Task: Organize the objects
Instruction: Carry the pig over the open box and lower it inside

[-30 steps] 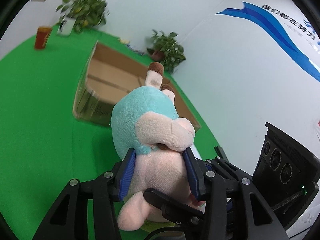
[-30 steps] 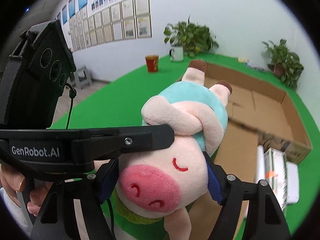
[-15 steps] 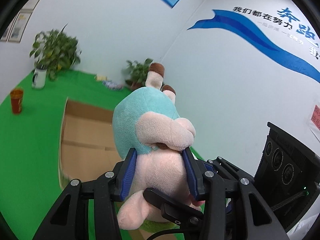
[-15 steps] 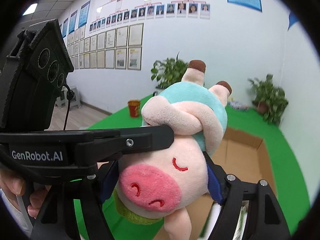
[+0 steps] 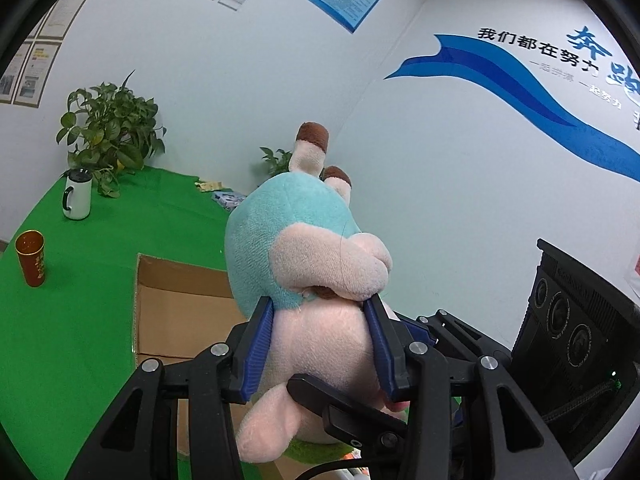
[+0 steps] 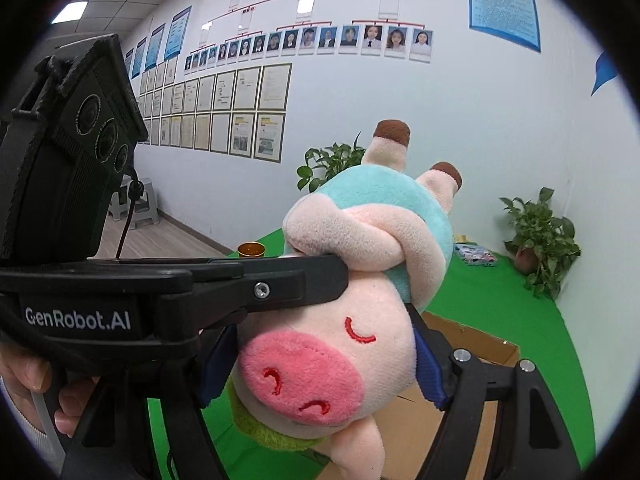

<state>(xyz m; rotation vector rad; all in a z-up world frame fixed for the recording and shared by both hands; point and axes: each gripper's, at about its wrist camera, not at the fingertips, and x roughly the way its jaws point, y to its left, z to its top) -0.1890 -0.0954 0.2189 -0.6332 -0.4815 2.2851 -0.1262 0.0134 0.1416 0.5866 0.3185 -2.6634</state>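
Note:
A pink plush pig [image 5: 316, 340] in a teal shirt hangs upside down, feet pointing up, held in the air by both grippers at once. My left gripper [image 5: 320, 320] is shut on its head, blue pads pressing both sides. My right gripper [image 6: 320, 356] is shut on the same pig [image 6: 320, 360], around its snout and face, with the left gripper's finger crossing in front. An open cardboard box [image 5: 180, 308] lies on the green table below, also seen in the right wrist view [image 6: 472, 344].
On the green table [image 5: 72, 352] stand a brown cup [image 5: 31, 258], a white mug [image 5: 77, 199] and potted plants [image 5: 110, 128]. Another plant [image 6: 540, 240] sits in the far corner. White walls stand close behind and to the right.
Both grippers have lifted and tilted upward with the pig; the box and table dropped lower in view and more wall shows. The grip on the pig is unchanged.

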